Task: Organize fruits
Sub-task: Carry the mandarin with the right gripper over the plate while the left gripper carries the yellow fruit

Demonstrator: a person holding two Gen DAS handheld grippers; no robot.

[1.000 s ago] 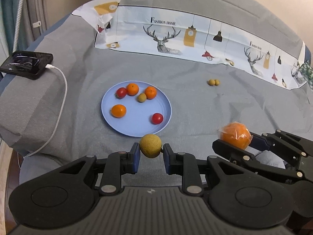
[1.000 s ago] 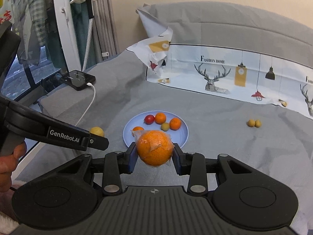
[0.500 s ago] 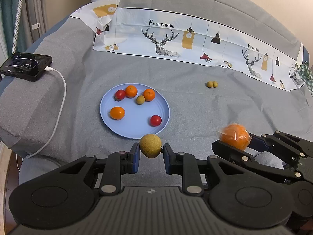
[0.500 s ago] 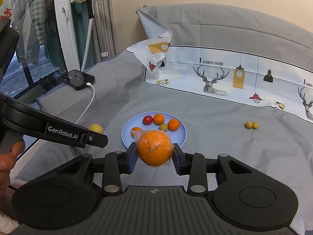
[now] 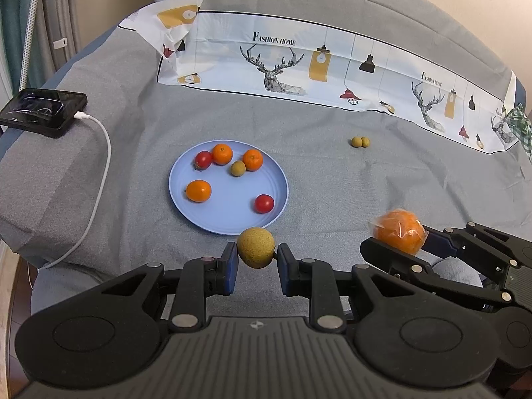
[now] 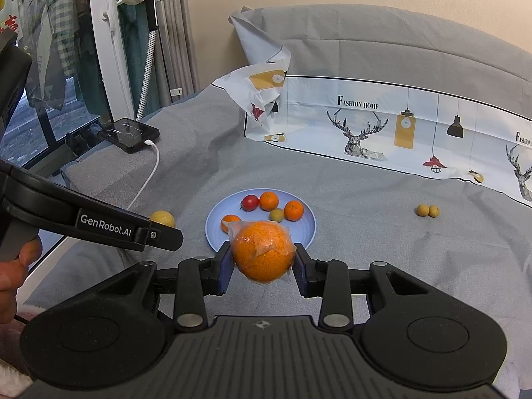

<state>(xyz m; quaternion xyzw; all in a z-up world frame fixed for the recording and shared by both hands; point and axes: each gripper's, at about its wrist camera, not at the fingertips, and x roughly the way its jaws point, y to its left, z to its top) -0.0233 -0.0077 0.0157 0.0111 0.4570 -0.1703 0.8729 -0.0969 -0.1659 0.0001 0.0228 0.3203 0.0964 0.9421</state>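
Observation:
My left gripper (image 5: 256,260) is shut on a round yellow-brown fruit (image 5: 255,244), held just in front of the near rim of the light blue plate (image 5: 212,222). The plate lies on the grey bed cover and carries several small oranges, red tomatoes and one brownish fruit. My right gripper (image 6: 263,267) is shut on a plastic-wrapped orange (image 6: 262,249), also short of the plate (image 6: 212,229). In the left wrist view that wrapped orange (image 5: 398,234) hangs to the right of the plate. Two small yellow-brown fruits (image 5: 360,142) lie together on the cover, far right of the plate.
A black phone (image 5: 43,112) with a white cable (image 5: 101,173) lies at the left edge of the bed. A printed cloth (image 5: 332,66) runs along the back. A person's hand (image 6: 13,266) holds the left gripper's handle. A window and hanging clothes stand left.

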